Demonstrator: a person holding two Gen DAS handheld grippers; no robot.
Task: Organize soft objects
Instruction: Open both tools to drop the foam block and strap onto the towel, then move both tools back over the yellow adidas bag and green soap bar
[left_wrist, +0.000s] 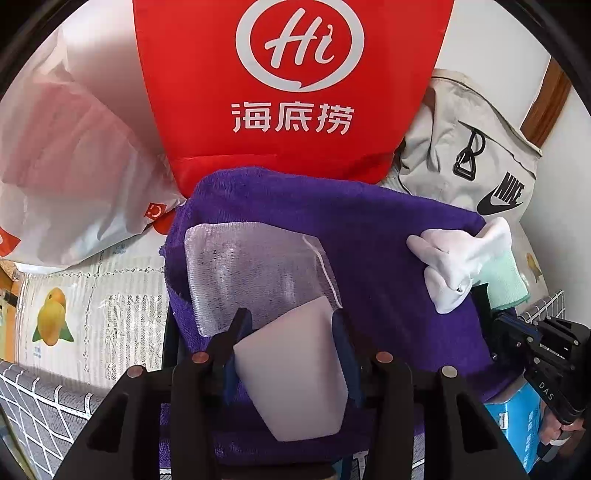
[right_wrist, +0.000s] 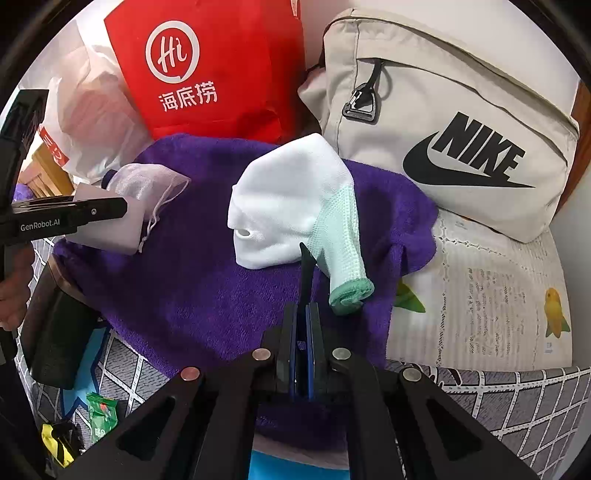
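Purple towel ringed by red bag, beige backpack, plastic bag.

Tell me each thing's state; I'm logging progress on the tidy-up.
Left gripper: shut on the white block.
Right gripper: shut, empty.
Sock: crumpled on the purple towel, loose.
Mesh pouch: flat on the towel.
Backpack: zipped.

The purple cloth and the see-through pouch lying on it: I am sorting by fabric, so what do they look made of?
The purple cloth looks like terry or microfibre towelling: matte, with a fuzzy looped pile. The pouch looks like sheer organza-type mesh: a fine shiny weave, purple showing through, and a white drawstring.
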